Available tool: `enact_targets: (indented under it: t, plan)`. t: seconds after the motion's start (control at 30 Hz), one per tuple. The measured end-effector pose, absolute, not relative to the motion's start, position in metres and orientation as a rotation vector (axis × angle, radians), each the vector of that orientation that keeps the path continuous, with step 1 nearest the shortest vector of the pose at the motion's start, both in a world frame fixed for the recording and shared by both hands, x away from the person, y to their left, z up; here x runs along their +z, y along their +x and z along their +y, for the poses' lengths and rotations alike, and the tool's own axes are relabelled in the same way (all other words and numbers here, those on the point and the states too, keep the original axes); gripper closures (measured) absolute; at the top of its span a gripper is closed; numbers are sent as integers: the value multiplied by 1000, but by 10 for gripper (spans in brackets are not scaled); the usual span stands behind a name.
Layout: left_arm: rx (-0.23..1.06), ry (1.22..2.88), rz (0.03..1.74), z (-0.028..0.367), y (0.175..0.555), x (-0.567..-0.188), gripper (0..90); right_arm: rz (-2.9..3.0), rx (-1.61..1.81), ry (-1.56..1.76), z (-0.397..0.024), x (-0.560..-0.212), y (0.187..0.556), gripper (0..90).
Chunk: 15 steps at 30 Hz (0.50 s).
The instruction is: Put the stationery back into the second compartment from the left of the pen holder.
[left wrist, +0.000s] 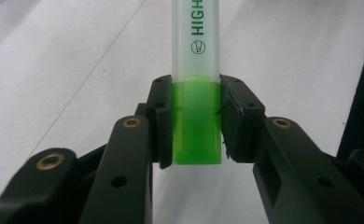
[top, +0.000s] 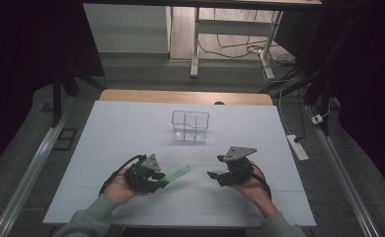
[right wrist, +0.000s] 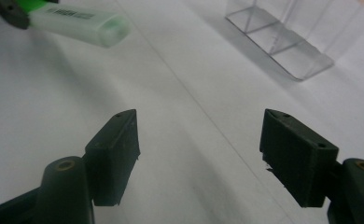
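Black jaws of the left claw rise from the bottom of the left gripper view, pinching the green end of a highlighter; pads press on both its sides. Frosted barrel runs on up out of the top of the frame, green lettering on it.

High view: left claw sits lower left of centre, in the person's left hand. Highlighter sticks out of it toward the upper right, slanting over the white table.

Right claw: jaws spread wide, nothing between them, bare table below. In the high view it sits lower right of centre, tips pointing left toward the highlighter, well apart from it. Right gripper view catches the highlighter's pale end at upper left.

Clear box with inner dividers stands at the middle of the table, beyond both claws; seen at upper right in the right gripper view.
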<state>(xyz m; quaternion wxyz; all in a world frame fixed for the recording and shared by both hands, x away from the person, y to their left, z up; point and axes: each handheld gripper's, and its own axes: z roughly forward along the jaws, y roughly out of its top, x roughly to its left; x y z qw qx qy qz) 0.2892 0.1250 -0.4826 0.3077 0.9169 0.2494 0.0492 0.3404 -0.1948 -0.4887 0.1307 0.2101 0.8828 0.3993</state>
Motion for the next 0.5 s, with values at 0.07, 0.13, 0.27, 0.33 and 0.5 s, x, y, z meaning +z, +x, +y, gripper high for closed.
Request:
enact_targets:
  t: [0.07, 0.13, 0.27, 0.33, 0.5]
  plan:
    - [128, 2437, 638, 124, 291, -482, 670, 2581, 1169, 569, -193, -488, 339, 280]
    - [123, 2442, 617, 122, 292, -481, 670, 2597, 1168, 541, -191, -487, 338, 277]
    - [121, 2460, 582, 117, 296, -483, 670, 2630, 1148, 492, -189, -485, 335, 271]
    - [122, 2469, 560, 113, 298, -483, 670, 2643, 1142, 476, -188, -483, 334, 271]
    - [127, 2492, 498, 100, 309, -483, 670, 2667, 1113, 432, -185, -482, 332, 281]
